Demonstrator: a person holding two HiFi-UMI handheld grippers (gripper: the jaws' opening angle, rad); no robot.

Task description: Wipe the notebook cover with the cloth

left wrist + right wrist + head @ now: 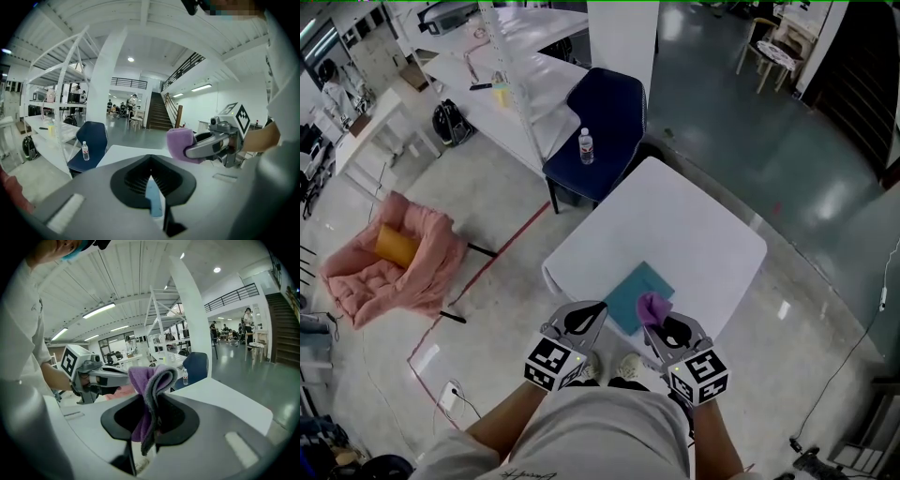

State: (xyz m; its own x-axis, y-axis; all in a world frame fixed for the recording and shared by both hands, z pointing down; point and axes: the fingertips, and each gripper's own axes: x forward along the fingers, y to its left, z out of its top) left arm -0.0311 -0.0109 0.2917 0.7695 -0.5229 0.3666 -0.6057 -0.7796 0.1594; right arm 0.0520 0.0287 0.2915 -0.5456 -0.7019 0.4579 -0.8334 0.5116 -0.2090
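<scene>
A white table (698, 234) stands on the grey floor, and a teal notebook (628, 291) lies flat on the table's near edge. The right gripper (657, 317) is clenched on a purple cloth (653, 306). The cloth is folded and bunched between the jaws and sticks up past their tips, over the notebook's near right corner. Whether it touches the cover cannot be told.

The left gripper (595, 311) hovers at the notebook's near left corner. Its jaws are drawn together to a thin slit with nothing between them, and a strip of the notebook shows through the slit.

Beyond the table's far left corner is a dark blue chair (614, 112) with a small clear water bottle (586, 146) upright on its seat. Its contents cannot be made out. Well to the left of the table, a pink armchair (417, 277) holds an orange cushion (397, 245).
</scene>
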